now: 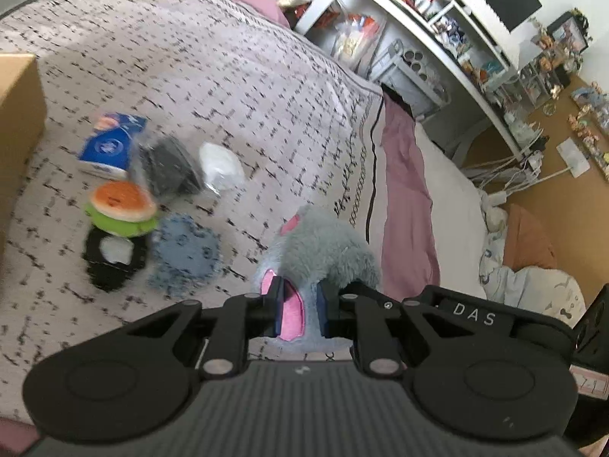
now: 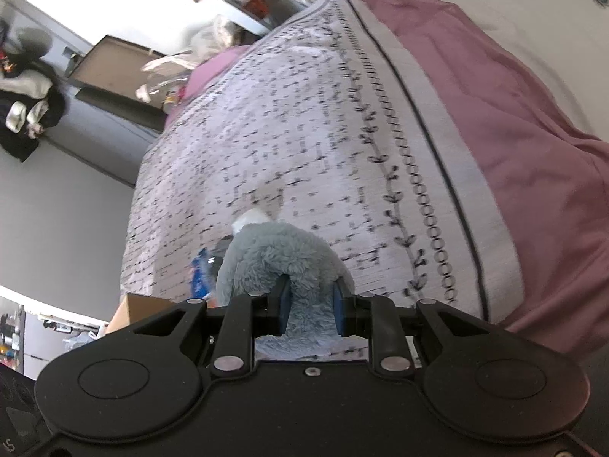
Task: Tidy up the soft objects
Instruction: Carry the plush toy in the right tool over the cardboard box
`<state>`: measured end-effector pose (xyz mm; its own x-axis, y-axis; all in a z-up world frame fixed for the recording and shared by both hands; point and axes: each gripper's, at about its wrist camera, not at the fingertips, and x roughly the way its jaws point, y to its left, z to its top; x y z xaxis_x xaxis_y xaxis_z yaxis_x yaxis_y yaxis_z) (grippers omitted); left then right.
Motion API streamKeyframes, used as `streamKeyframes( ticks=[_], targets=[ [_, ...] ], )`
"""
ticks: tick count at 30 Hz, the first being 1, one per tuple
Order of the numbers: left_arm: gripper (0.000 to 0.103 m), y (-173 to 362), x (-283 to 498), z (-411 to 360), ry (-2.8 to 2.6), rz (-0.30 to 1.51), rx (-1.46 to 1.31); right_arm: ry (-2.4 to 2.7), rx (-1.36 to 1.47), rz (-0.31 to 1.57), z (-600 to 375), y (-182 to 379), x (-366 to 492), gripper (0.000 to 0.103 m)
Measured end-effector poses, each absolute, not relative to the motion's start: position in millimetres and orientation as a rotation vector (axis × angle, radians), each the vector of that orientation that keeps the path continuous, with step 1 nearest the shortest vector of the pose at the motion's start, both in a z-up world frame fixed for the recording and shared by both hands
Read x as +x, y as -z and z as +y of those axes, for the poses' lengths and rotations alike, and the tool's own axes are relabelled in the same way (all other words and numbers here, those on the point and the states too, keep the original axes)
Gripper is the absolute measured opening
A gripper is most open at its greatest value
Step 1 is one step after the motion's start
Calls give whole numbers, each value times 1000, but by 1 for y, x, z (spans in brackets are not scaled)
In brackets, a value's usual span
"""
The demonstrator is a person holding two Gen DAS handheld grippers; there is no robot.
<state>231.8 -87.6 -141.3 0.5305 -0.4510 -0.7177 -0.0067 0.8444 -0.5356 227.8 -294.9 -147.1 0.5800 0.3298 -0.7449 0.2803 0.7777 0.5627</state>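
A grey plush toy [image 1: 319, 251] with pink ears is held above the patterned bedspread [image 1: 213, 87]. My left gripper [image 1: 298, 308] is shut on its pink-lined ear. My right gripper [image 2: 310, 310] is shut on a grey furry part of the same plush [image 2: 278, 255]. On the bed to the left lie a burger plush [image 1: 121, 209], a black and white plush [image 1: 112, 257], a blue fuzzy piece [image 1: 186, 251], a blue tissue pack [image 1: 110, 144], a dark bagged item [image 1: 171, 167] and a white bagged item [image 1: 220, 163].
A cardboard box [image 1: 19, 122] stands at the left edge of the bed; its corner shows in the right wrist view [image 2: 141, 304]. A cluttered white shelf unit [image 1: 437, 38] and cables [image 1: 510, 175] are beside the bed on the right. A pink sheet [image 2: 514, 122] hangs over the bed's side.
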Motion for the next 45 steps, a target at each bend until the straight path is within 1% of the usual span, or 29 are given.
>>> streamKeyframes(
  ticks=[19, 33, 45],
  targets=[
    [17, 105, 197, 18, 177, 858, -575, -176, 615, 943, -185, 107, 222, 22],
    [17, 93, 186, 89, 112, 801, -607, -260, 538, 936, -109, 88, 223, 22],
    [17, 95, 187, 139, 65, 789, -627, -291, 499, 959, -54, 87, 232, 22]
  ],
)
